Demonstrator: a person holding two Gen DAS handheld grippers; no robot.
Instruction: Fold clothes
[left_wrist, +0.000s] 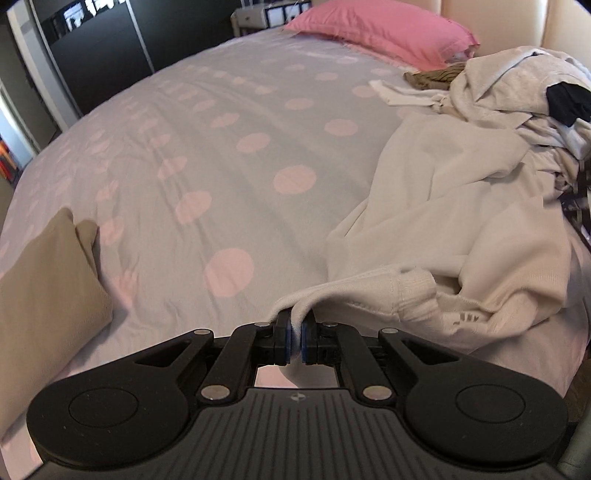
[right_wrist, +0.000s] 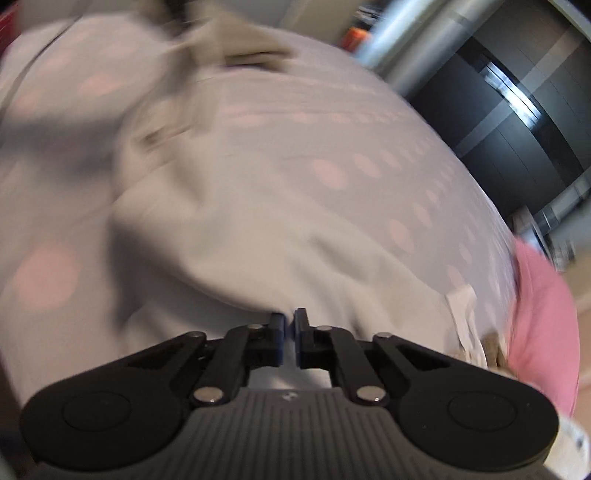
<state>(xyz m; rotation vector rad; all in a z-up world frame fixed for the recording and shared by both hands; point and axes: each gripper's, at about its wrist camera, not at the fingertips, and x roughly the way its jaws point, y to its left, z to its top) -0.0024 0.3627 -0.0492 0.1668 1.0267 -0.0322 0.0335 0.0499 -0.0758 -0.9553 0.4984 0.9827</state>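
A white sweatshirt (left_wrist: 443, 229) lies rumpled on the right side of the bed. My left gripper (left_wrist: 294, 330) is shut on a fold of its ribbed edge, close to the bed's near side. The right wrist view is blurred by motion. There the same white garment (right_wrist: 258, 236) spreads out ahead of my right gripper (right_wrist: 290, 325), whose fingers stand nearly together with pale cloth in the narrow gap between them and below them.
The bed cover (left_wrist: 221, 147) is grey with pink dots. A folded tan garment (left_wrist: 44, 295) lies at the near left. A heap of clothes (left_wrist: 517, 96) sits at the back right beside a pink pillow (left_wrist: 384, 33). A dark wardrobe (left_wrist: 103, 55) stands beyond the bed.
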